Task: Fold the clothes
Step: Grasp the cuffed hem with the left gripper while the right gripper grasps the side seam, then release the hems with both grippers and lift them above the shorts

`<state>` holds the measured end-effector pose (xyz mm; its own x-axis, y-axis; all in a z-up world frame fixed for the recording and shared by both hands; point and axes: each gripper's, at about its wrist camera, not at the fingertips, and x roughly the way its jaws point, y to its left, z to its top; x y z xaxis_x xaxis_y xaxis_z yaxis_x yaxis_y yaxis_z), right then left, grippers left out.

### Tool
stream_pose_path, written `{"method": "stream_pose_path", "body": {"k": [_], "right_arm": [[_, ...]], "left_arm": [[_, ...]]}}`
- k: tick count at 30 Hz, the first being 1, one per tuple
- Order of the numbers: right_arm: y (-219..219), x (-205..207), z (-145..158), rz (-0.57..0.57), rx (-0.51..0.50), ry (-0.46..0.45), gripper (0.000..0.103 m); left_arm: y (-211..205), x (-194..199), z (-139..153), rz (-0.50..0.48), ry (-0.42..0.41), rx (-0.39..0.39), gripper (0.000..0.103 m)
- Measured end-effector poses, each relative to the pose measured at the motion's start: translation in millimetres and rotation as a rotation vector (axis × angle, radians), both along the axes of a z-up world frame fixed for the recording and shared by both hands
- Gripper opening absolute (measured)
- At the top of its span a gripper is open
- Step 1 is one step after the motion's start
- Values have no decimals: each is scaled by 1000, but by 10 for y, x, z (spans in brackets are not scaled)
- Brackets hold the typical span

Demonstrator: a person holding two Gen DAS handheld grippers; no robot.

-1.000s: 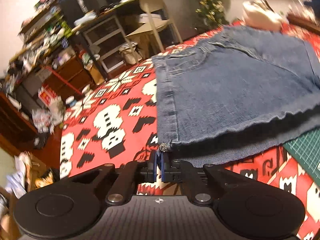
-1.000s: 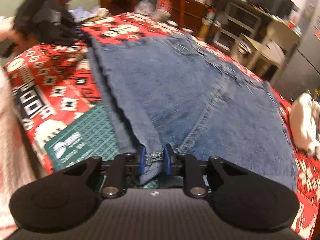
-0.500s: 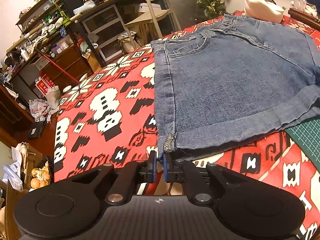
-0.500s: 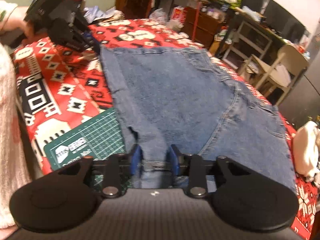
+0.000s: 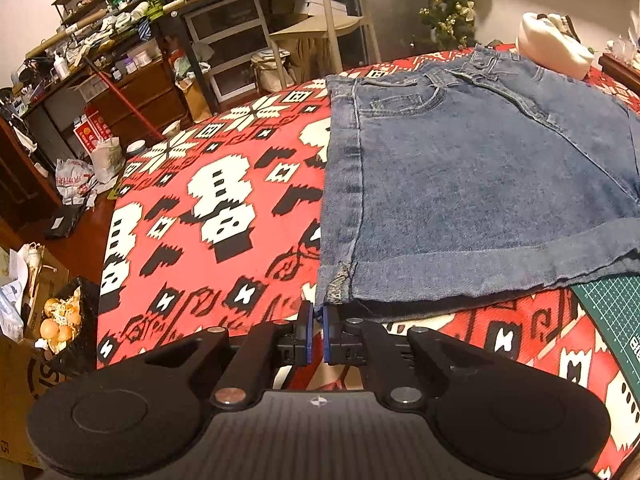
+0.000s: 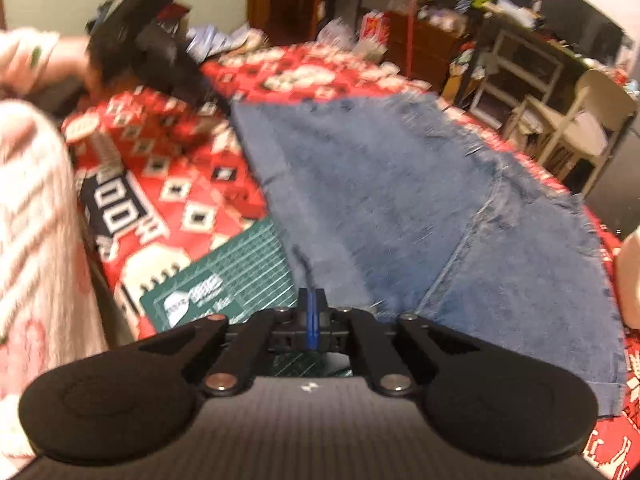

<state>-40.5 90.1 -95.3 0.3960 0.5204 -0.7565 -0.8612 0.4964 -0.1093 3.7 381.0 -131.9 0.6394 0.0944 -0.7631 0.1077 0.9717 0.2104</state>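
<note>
We see denim shorts [image 5: 460,184] spread mid-frame on the red patterned blanket [image 5: 208,208], soft but weighty, best pinched at hem corners; our left gripper [image 5: 316,330] is opening, empty, our right gripper [image 6: 311,318] closed, empty.

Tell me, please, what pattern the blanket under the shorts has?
Red blanket with white and black geometric motifs, clearest in the left wrist view.

Black tongs [image 5: 317,330] with blue pads, silver screws; pink fuzzy sleeve [image 6: 36,208].

Warm dim indoor light; left view sharp, right view motion-blurred; fisheye bending, dark corners.
</note>
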Motion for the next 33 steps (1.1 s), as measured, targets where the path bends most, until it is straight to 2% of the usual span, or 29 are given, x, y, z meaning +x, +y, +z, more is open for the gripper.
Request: {"method": "stream_pose_path", "body": {"k": [2,4,9,11,12,13,15,22,27,29,31,33], "right_arm": [[-27,-8,31,-6,13,-22,11],[16,-21,-6,4,-8,-45,25],[146,-13,-140,21,-83,-105,26],[162,19,-189,16,-99,-108,25],[165,32,-204,13,-104,-105,20],[155,39,-195,9,-98,-92,7],[136,52,-178,0,-86,-65,4],[32,129,-121,-44,-23,63,2],[44,206,-193,-49,-15,126,3],[11,261,-197,-61,6,165,3],[-49,324,-181,-78,40,219,4],[-127,348,-133,-81,91,282,5]], "left_arm": [[26,-15,3,9,0,-7,13],[69,-26,15,20,5,-21,15],[57,-111,108,10,0,-12,16],[23,-135,161,-8,-4,-6,18],[-3,-147,193,-19,-9,-1,20],[-31,-156,225,-31,-15,3,21],[-92,-168,291,-52,-26,7,21],[-335,-169,465,-122,-58,13,21],[-477,-107,520,-141,-48,-6,21],[-518,-61,559,-123,-39,-43,21],[-554,-13,653,-99,-36,-126,22],[-597,26,754,-76,-37,-207,33]]}}
